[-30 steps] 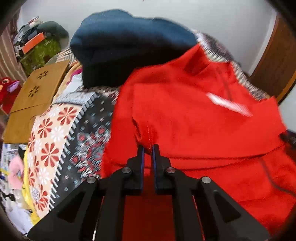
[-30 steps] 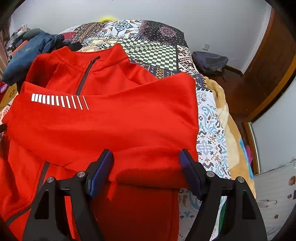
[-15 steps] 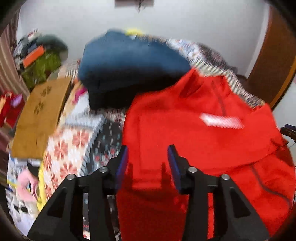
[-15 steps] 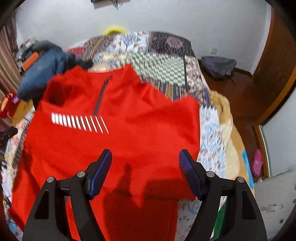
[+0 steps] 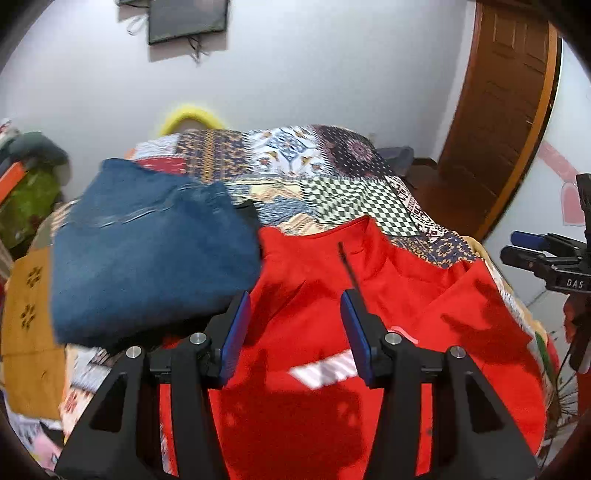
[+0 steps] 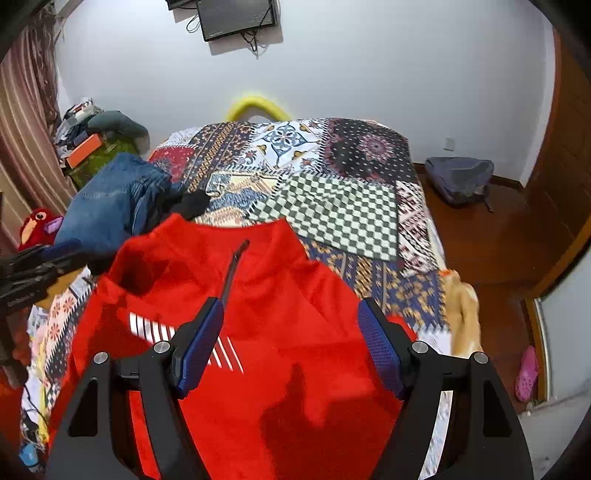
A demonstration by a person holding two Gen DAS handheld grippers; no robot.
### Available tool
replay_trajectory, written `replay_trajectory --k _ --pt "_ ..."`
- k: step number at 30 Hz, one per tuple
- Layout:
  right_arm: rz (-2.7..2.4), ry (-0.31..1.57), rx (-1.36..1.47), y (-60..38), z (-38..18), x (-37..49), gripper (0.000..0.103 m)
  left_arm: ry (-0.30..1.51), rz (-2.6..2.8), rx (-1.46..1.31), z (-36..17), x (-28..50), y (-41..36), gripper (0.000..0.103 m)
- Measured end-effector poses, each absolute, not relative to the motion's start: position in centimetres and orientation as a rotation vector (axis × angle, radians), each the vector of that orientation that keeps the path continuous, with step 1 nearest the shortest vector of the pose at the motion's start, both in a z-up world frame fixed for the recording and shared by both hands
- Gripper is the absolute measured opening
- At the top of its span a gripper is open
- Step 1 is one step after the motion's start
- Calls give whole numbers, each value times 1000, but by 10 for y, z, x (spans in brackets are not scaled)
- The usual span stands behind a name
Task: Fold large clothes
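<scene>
A red zip-neck fleece top lies on the patchwork bedspread, both sleeves folded across its chest, white reflective stripes showing. My left gripper hovers above the top's left half; its jaws are opening and nothing is between them. My right gripper hangs open above the right half, empty. The right gripper also shows at the right edge of the left wrist view; the left gripper shows at the left edge of the right wrist view.
A pile of blue denim lies left of the top. A yellow-brown cloth sits at the bed's left edge. A red plush toy, a grey backpack on the floor, a wooden door and a wall screen surround the bed.
The left gripper was shut on the red fabric, then let go, opened and rose back. The right gripper stayed open and also lifted away from the top.
</scene>
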State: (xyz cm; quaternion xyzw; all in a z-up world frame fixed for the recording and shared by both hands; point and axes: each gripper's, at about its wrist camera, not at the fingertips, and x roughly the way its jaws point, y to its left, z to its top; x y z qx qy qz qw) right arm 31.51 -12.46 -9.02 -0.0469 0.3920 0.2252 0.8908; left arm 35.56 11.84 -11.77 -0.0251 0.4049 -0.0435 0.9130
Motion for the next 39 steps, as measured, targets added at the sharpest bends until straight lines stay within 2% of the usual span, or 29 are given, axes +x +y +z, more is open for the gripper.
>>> replay_trajectory --k 7,16,25,30,34,35,36,39 --pt "515 889 6 -111 -104 373 72 962 -186 -187 -142 439 125 50" --pt "517 1024 34 -80 -151 449 72 1093 -141 -304 -184 518 135 50" --pt "465 1162 78 -53 -210 494 72 1042 34 -45 -194 513 109 50" --pt "460 1142 41 -51 -221 492 55 1029 88 100 -205 504 103 50" --pt "475 1118 6 -56 -212 482 24 1040 107 163 -216 506 95 46" --pt "484 1116 5 -58 -209 478 19 1038 106 160 -217 505 95 33" --pt "488 1107 5 -61 -206 473 17 1037 103 151 -217 506 95 17" --pt "508 1061 -18 -67 -188 453 14 1046 53 77 -210 502 100 11"
